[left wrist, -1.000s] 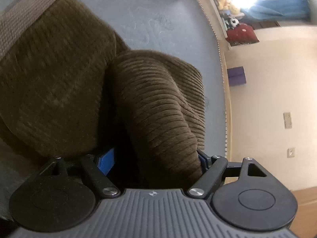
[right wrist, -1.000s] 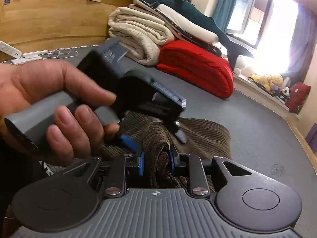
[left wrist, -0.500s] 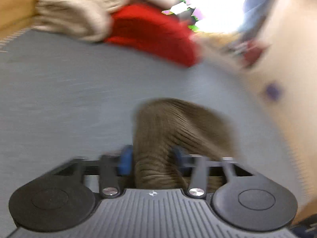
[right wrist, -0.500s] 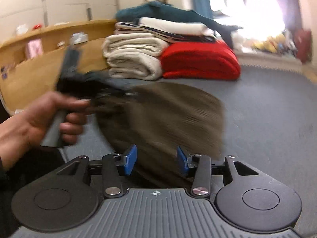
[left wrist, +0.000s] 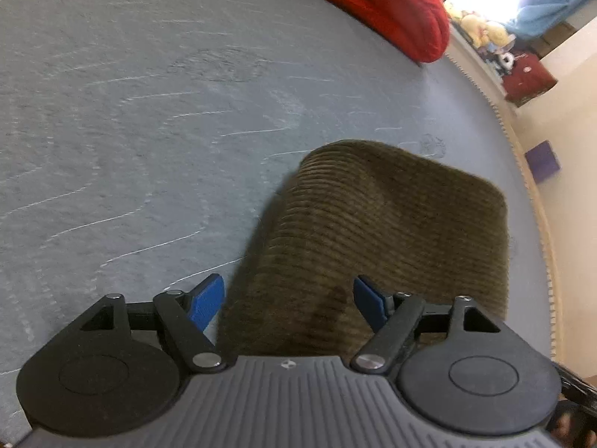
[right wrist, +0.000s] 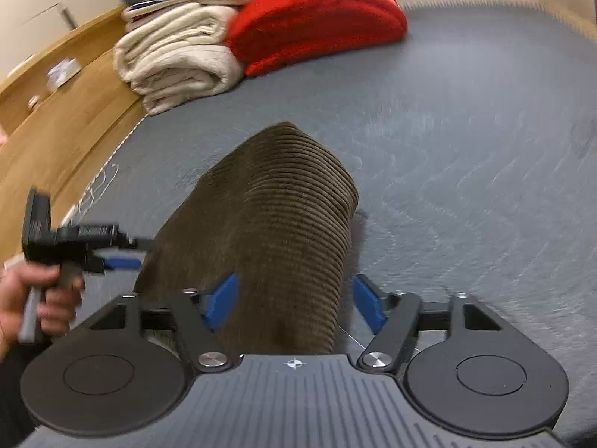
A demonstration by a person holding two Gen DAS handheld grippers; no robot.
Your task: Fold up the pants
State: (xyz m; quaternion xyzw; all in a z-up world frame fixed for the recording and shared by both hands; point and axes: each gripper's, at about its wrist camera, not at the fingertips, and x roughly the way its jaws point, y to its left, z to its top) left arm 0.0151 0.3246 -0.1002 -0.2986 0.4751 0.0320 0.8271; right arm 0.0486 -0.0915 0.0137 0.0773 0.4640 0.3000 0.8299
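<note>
The brown corduroy pants lie as a folded bundle on the grey mat. My left gripper straddles the near end of the bundle with its jaws opening, and its blue pads stand clear of the cloth. In the right wrist view the pants run away from my right gripper. Its jaws are also opening, with the cloth loose between them and the right pad well apart from it. The left gripper, held by a hand, reaches the bundle's left side.
A red folded blanket and cream folded blankets are stacked at the mat's far end. A wooden ledge runs along the left. Plush toys, a dark red bag and a purple box sit beyond the right edge.
The right gripper was shut on a fold of the pants and has let go. The left gripper's jaws have spread off the cloth. Both views swung, and the pants now lie folded on the mat.
</note>
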